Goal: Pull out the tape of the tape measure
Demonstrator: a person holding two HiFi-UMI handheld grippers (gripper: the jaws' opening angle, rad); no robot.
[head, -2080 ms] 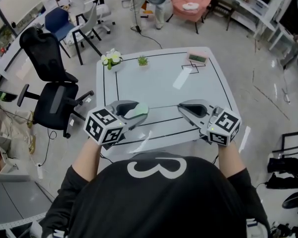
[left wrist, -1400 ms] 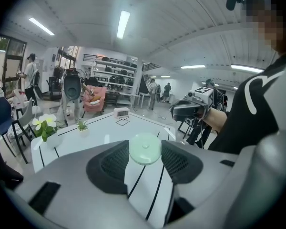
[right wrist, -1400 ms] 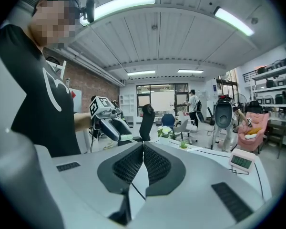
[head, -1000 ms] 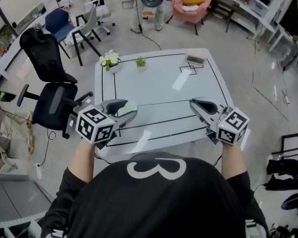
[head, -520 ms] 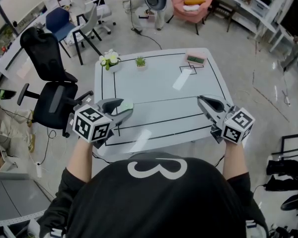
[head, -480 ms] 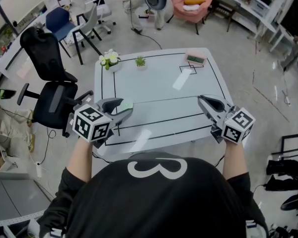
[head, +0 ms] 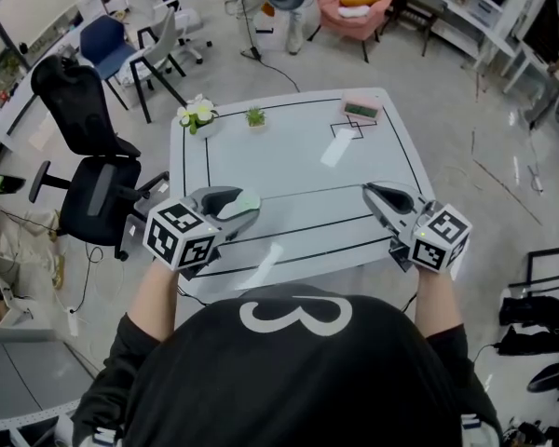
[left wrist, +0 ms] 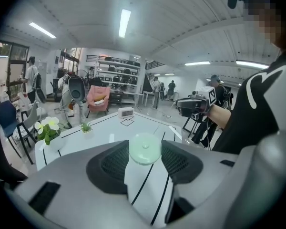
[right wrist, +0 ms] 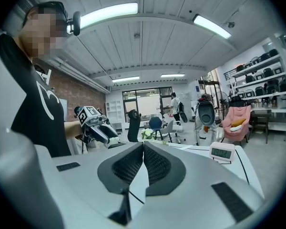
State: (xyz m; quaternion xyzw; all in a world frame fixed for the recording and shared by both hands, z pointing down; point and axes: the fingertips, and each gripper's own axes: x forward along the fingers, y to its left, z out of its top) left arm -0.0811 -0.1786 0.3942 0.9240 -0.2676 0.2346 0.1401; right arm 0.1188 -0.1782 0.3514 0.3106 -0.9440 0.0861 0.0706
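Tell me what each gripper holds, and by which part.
Left gripper clamps the round pale green tape measure by opposite sides of its rim. Right gripper is shut; whether it pinches anything cannot be told.

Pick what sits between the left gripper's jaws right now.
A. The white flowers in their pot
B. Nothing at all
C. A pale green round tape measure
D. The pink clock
C: the left gripper view shows the left gripper with its two dark pads closed against the sides of the pale green round tape measure, held up above the white table.
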